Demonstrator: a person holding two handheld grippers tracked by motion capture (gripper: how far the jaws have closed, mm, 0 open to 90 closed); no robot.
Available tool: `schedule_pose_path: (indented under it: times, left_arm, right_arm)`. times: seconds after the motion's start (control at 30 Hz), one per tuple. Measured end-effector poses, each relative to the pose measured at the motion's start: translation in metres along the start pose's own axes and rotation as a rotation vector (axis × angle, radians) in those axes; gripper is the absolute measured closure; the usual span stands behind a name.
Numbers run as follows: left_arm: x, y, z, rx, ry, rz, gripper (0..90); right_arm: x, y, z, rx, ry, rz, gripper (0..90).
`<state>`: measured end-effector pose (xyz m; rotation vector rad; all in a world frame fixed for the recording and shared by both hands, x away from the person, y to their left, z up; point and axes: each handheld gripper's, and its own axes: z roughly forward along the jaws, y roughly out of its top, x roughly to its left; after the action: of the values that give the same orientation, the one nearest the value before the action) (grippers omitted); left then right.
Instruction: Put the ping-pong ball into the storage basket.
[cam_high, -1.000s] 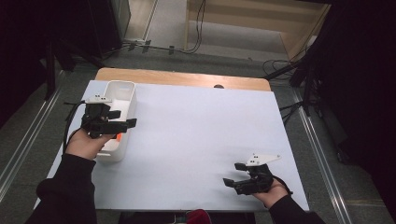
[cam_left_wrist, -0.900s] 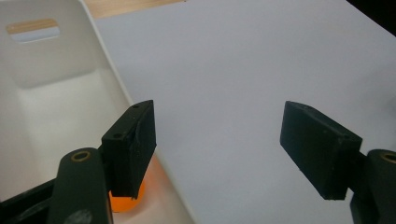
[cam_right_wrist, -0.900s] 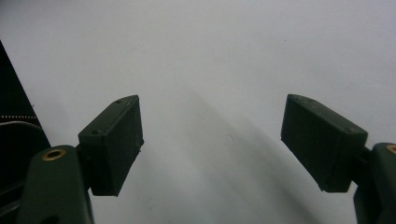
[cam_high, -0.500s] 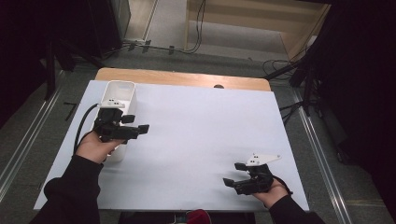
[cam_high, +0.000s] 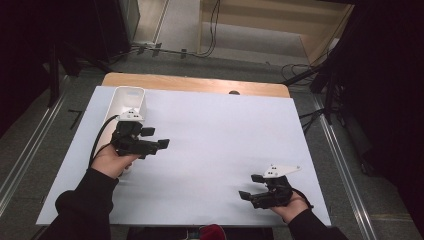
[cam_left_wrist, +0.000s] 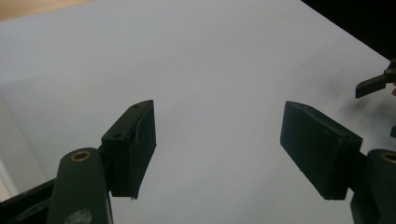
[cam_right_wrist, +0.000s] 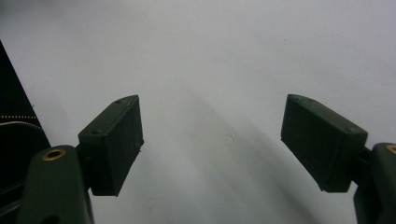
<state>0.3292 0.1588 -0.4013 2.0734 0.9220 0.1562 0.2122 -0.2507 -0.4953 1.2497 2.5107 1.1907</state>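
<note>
Plainly, we see both pairs of jaws standing apart with nothing between them. In the left gripper view the two black pads (cam_left_wrist: 135, 144) frame only bare white sheet, and a wide gap separates them. The right gripper view gives the same picture: its pads (cam_right_wrist: 114, 142) are spread, with plain white surface in the gap.

From the high view we place the left gripper (cam_high: 159, 144) above the left part of the table, pointing toward the middle of it, its cable looping back along the person's dark sleeve. Just behind and to the left of that hand sits the white bin (cam_high: 126, 99), a long open container lying near the sheet's left edge; the gripper is clear of it and we cannot tell what, if anything, lies inside. The right gripper (cam_high: 248, 188) rests low near the front right corner, its grey plate on top, jaws pointing left across the sheet.

Both hands are well apart, with the white sheet (cam_high: 225, 135) between them covering the wooden table (cam_high: 200, 83).
</note>
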Motion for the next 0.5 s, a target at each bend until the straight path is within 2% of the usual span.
schedule_pose_path:
  times: [0.2,0.33,0.5]
  left_arm:
    - [-0.005,-0.002,0.006,0.02,-0.009,0.021,27.4]
    - [-0.008,-0.004,0.011,0.016,-0.019,0.033,27.4]
    - [-0.01,-0.005,0.013,0.027,-0.01,0.054,27.4]
  right_arm:
    - [0.0,0.0,0.0,0.0,0.0,0.0,19.5]
    - [0.0,0.0,0.0,0.001,0.001,0.001,19.5]
    - [0.0,0.0,0.0,0.0,0.001,0.001,19.5]
